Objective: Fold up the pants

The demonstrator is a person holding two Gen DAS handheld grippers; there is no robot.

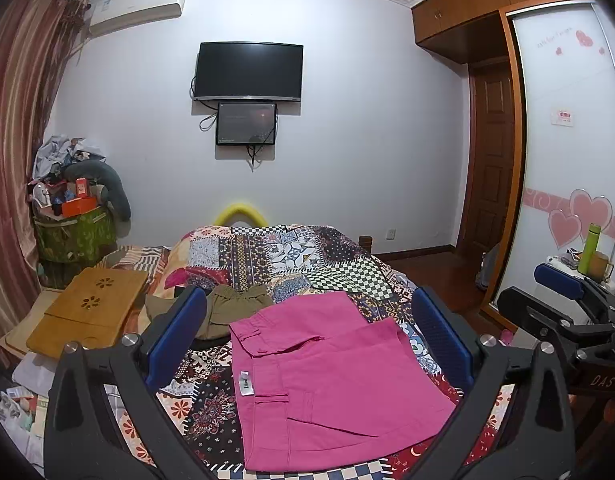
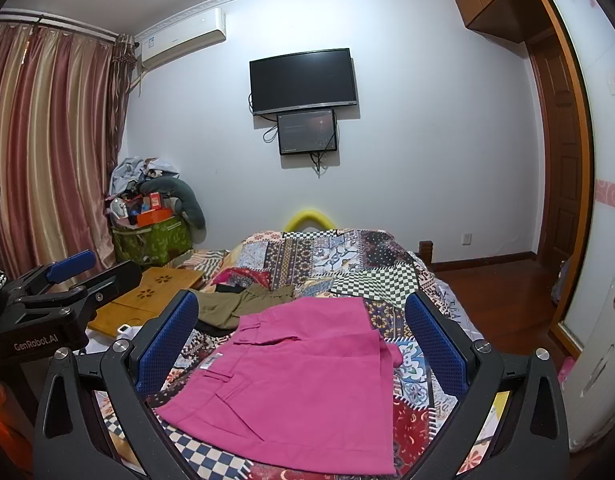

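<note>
Pink pants [image 1: 331, 384] lie folded flat on the patchwork bedspread [image 1: 291, 252], waistband to the left; they also show in the right wrist view [image 2: 303, 380]. My left gripper [image 1: 307, 328] is open and empty, held above the pants' far part. My right gripper [image 2: 301, 332] is open and empty, above the same pants. The right gripper also shows at the right edge of the left wrist view [image 1: 563, 300]. The left gripper shows at the left of the right wrist view [image 2: 67, 280].
Olive-green pants [image 1: 227, 312] lie crumpled behind the pink pants. A wooden lap tray [image 1: 91, 312] sits on the bed's left. A cluttered green basket [image 1: 71, 232] stands by the curtain. A wardrobe [image 1: 567, 160] and a green bottle [image 1: 589, 248] are at right.
</note>
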